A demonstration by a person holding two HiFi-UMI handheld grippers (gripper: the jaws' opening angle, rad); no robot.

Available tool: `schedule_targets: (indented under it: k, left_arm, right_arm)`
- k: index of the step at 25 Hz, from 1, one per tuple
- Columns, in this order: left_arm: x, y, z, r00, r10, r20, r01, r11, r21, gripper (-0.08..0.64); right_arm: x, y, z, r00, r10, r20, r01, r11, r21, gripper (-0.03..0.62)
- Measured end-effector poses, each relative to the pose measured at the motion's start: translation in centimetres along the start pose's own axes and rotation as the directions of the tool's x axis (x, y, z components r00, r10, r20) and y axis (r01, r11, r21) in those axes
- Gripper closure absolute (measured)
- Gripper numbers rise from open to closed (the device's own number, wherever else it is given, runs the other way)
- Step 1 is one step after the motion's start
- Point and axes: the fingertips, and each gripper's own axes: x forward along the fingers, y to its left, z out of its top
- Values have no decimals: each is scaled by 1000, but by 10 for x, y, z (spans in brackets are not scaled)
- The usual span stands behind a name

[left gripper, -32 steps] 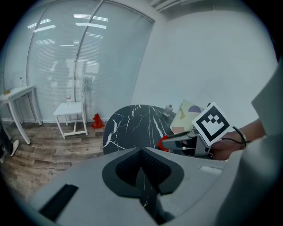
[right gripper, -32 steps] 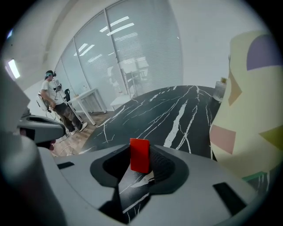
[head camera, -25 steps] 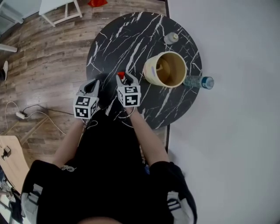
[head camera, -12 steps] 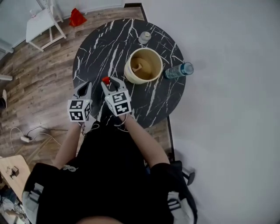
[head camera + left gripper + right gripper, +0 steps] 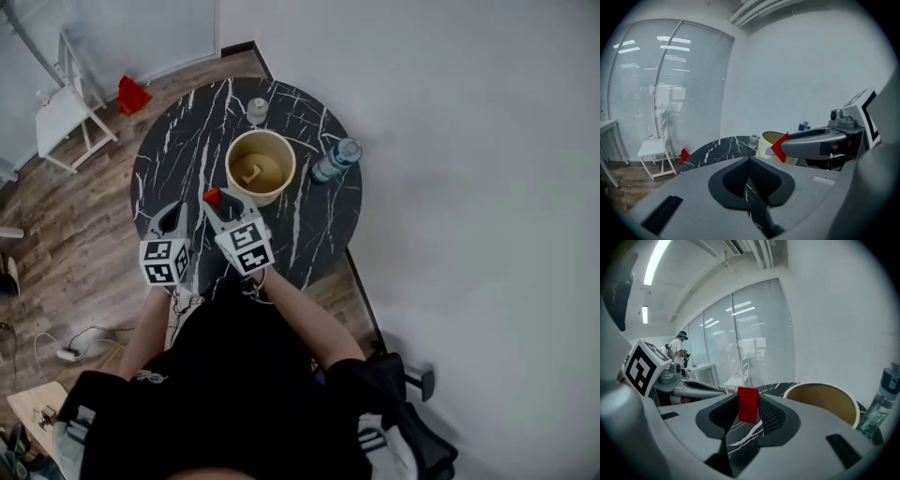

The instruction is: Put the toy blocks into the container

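Note:
My right gripper [image 5: 214, 200] is shut on a red toy block [image 5: 212, 197], held upright between its pads [image 5: 748, 404]. It hovers over the black marble table [image 5: 169, 159], just left of the tan round container [image 5: 261, 167], which is open at the top and has a wooden piece lying inside. In the right gripper view the container [image 5: 820, 404] is ahead and to the right. My left gripper [image 5: 173, 214] sits beside the right one, shut with nothing in it. In the left gripper view the red block [image 5: 778, 146] shows at the right gripper's tip, in front of the container [image 5: 769, 140].
A water bottle [image 5: 335, 160] lies right of the container and a small jar [image 5: 257, 111] stands behind it. A white chair [image 5: 66, 112] and a red object [image 5: 133, 94] are on the wooden floor to the left. A white wall runs along the right. A person [image 5: 677, 350] stands far off.
My right gripper has carried the red block closer to the container's left rim. The left gripper has followed alongside, and the head view has swung so the table sits further left.

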Motion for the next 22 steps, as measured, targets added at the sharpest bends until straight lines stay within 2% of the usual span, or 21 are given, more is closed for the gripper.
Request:
schedule_targets:
  k: [10, 17, 22]
  left_arm:
    - [39, -67, 43, 993, -117, 24, 115, 990, 88, 560]
    - [63, -107, 66, 984, -172, 36, 167, 980, 112, 560]
    - [80, -125, 79, 981, -188, 42, 182, 976, 120, 560]
  right_arm:
    - [-48, -71, 7, 993, -115, 35, 113, 993, 36, 466]
    - [-76, -117, 5, 982, -181, 47, 178, 982, 69, 466]
    - [-81, -144, 8, 979, -200, 50, 195, 977, 89, 466]
